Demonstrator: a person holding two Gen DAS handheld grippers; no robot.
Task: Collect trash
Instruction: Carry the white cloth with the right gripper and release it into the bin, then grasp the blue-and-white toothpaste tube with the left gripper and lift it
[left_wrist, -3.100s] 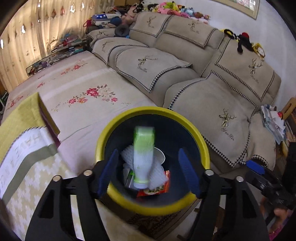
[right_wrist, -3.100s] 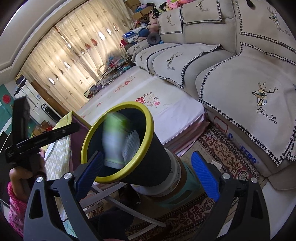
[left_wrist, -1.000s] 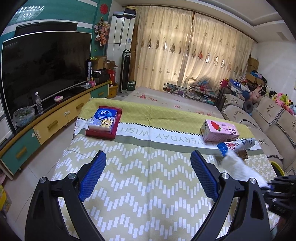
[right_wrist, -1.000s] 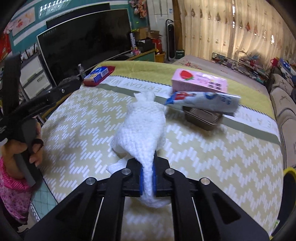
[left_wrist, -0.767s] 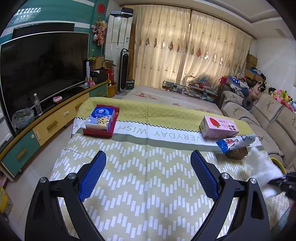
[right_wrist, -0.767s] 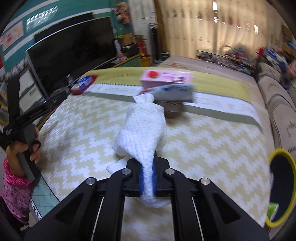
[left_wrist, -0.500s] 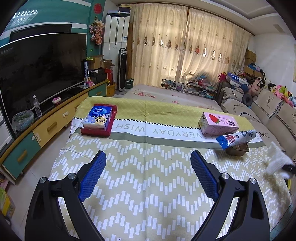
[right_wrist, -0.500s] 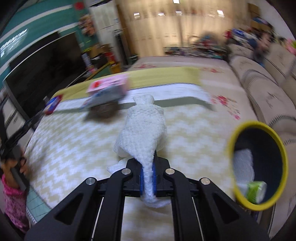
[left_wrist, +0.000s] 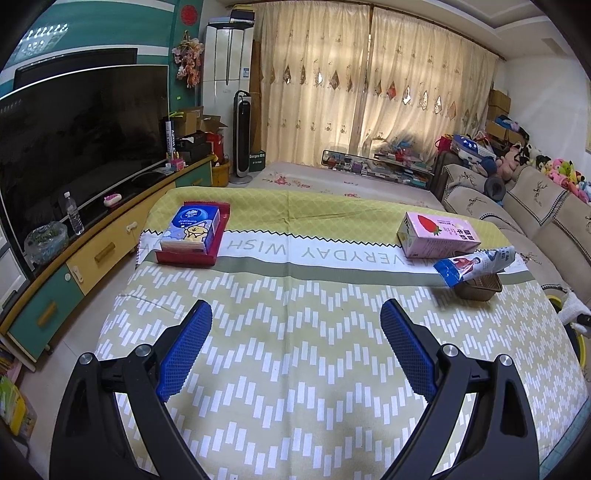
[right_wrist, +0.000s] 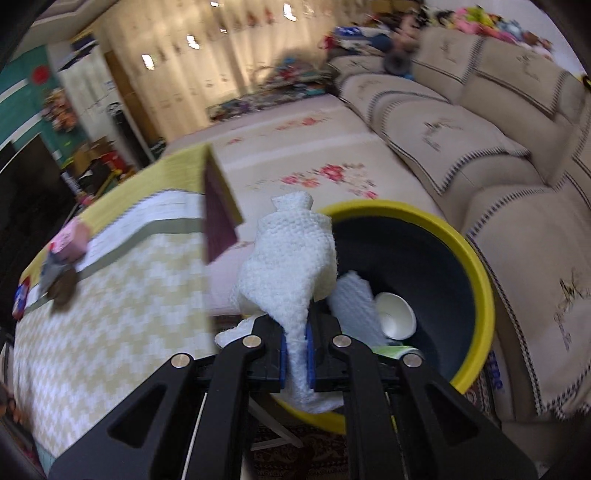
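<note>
My right gripper (right_wrist: 297, 349) is shut on a white, knobbly wad of paper (right_wrist: 288, 266), held over the near-left rim of the black bin with a yellow rim (right_wrist: 484, 291). In the bin lie a white paper cup (right_wrist: 395, 315), another white wad (right_wrist: 354, 299) and the edge of a green bottle (right_wrist: 393, 350). My left gripper (left_wrist: 295, 310) is open with nothing in it, above the yellow-green tablecloth (left_wrist: 295, 369). On that cloth lie a pink strawberry carton (left_wrist: 439, 234) and a blue-white wrapper (left_wrist: 476, 264) resting on a small brown basket (left_wrist: 478, 290).
A tissue pack in a red tray (left_wrist: 192, 230) sits at the table's far left. A TV cabinet (left_wrist: 92, 254) runs along the left. A beige sofa (right_wrist: 517, 177) stands just behind the bin, with a floral cover (right_wrist: 314, 147) beside it.
The right gripper swung the white wad from over the table, past the carton and wrapper, to above the bin beside the table. The left gripper stayed open and almost still.
</note>
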